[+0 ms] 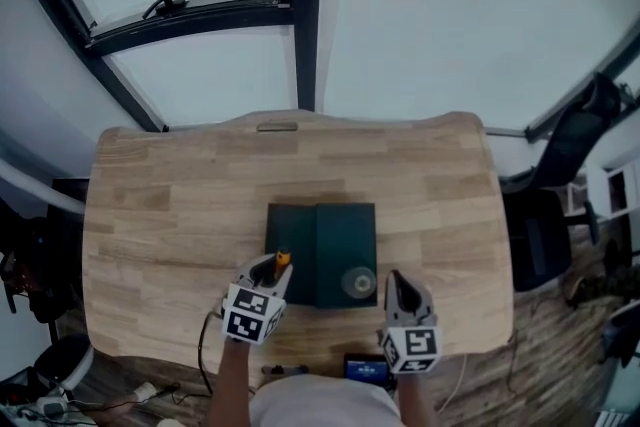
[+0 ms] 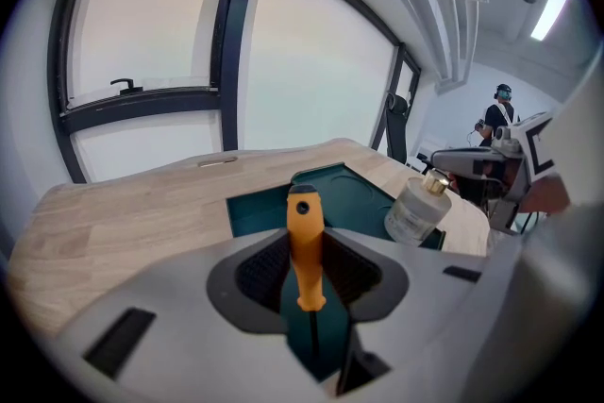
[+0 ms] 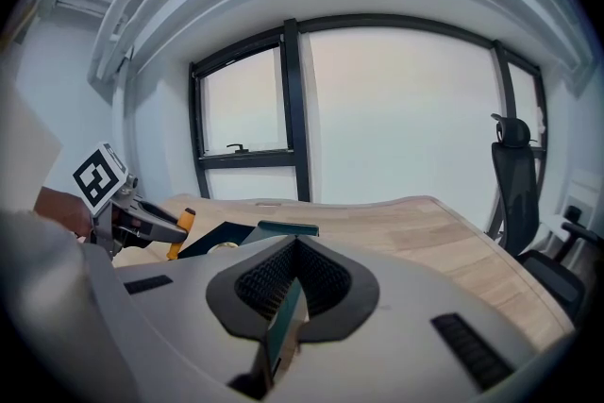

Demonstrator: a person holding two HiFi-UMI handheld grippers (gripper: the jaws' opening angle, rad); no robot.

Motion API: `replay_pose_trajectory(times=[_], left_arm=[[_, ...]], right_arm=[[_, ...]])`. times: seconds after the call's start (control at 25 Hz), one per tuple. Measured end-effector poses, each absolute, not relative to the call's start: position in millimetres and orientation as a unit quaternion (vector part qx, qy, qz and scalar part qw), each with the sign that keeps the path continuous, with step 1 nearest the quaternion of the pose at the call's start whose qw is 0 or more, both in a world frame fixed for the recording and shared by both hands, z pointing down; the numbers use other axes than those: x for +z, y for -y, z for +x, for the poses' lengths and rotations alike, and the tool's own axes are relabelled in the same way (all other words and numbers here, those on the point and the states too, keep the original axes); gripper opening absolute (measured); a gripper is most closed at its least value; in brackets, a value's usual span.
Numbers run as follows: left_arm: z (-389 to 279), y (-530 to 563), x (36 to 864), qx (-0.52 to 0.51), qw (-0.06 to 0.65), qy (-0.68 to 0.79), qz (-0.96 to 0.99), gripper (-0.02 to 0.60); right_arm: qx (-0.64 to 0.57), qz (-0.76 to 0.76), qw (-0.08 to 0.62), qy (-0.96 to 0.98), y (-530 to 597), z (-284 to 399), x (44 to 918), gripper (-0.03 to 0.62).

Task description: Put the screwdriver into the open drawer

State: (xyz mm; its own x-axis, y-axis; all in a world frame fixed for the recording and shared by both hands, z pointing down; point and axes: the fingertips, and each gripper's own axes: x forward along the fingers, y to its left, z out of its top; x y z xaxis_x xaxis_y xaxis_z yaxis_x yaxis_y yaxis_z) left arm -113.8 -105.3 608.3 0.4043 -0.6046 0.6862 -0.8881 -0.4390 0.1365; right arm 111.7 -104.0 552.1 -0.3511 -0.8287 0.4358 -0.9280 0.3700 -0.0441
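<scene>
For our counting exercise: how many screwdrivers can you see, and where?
1: the orange-handled screwdriver is clamped in the left gripper, over the green drawer. Others may be hidden.

We record one light wooden counter [image 1: 160,215], built of lengthwise planks with rounded corners. A narrow slot [image 1: 277,126] is set into the surface close to the far edge (about midway along it). One dark green drawer unit [image 1: 320,253] rests directly on the counter, toward the near edge and roughly central between the left and right sides.
</scene>
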Motion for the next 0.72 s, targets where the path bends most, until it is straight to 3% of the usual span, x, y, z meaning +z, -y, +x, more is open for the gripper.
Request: replay_pose_trajectory(times=[0.72], left_arm=[[-111.4, 97.3, 640.9, 0.323, 0.276, 0.432, 0.796, 0.109]], right_arm=[[0.156, 0.539, 0.184, 0.807, 109.1, 108.9, 564.4, -0.003]])
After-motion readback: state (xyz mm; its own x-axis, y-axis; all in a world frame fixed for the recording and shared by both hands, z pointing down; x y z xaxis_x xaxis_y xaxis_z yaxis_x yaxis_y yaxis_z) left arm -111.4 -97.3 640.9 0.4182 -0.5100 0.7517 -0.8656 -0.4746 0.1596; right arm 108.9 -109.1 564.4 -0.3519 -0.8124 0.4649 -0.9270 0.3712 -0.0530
